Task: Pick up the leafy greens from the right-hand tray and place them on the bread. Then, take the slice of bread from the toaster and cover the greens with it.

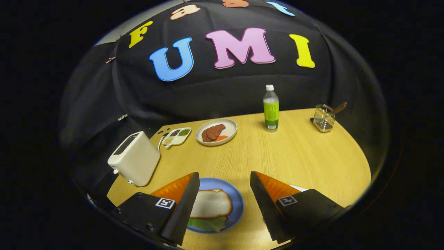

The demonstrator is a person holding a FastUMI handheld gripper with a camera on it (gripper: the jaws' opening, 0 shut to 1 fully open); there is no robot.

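Note:
A blue plate [237, 205] lies on the wooden table between my fingers, nearer the left one. On it a slice of bread [212, 204] rests on top of leafy greens [210, 224], whose green edge pokes out at the near side. My gripper [224, 208] is open, held above the plate, with nothing between its fingers. The white toaster [135, 158] stands beyond the left finger, at the table's left edge; I cannot tell what is in its slot. A sliver of a white tray [299, 189] shows just behind the right finger.
Farther back stand a white plate [229, 129] with brown meat slices and something orange, a small divided dish [177, 136] of seasonings, a green-labelled bottle [271, 109], and a wire holder [324, 119] with a wooden-handled utensil at the far right.

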